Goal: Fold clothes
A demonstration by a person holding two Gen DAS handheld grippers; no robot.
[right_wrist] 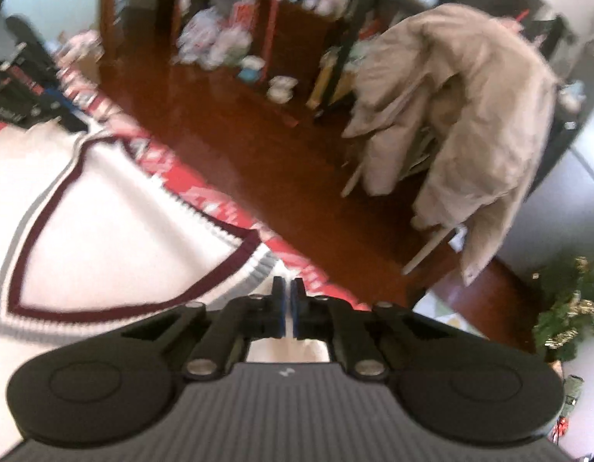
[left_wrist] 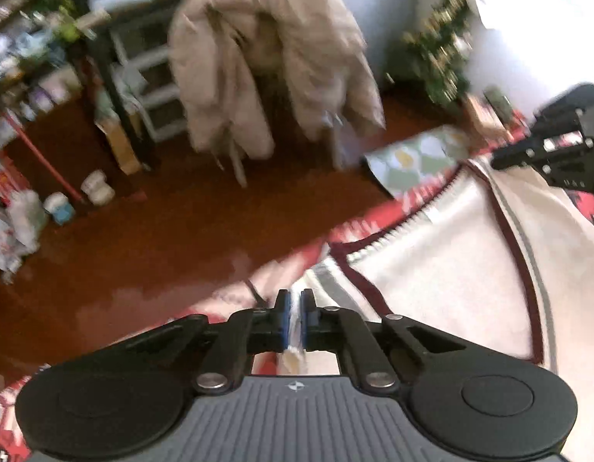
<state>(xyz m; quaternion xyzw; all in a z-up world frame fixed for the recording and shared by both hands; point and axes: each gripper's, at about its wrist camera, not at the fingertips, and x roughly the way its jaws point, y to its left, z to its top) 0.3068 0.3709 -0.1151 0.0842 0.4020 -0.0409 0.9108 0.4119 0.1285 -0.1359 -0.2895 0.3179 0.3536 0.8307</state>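
Observation:
A white knit sweater (left_wrist: 451,269) with maroon and grey V-neck trim lies spread over a red patterned cloth (left_wrist: 358,227). My left gripper (left_wrist: 295,306) is shut on a fold of the sweater's edge, and white fabric shows between the blue pads. At the upper right of this view, my right gripper (left_wrist: 501,159) reaches the sweater's far shoulder. In the right wrist view the sweater (right_wrist: 104,231) fills the left side. There my right gripper (right_wrist: 288,300) is shut on the shoulder near the collar trim. The left gripper (right_wrist: 71,117) shows at the far left edge.
A beige coat (left_wrist: 266,57) hangs over a chair beyond the red cloth, also in the right wrist view as the coat (right_wrist: 470,115). Brown wooden floor (left_wrist: 162,231) lies between them. Cluttered shelves (left_wrist: 35,77), a decorated green tree (left_wrist: 443,57) and a patterned mat (left_wrist: 416,158) stand farther off.

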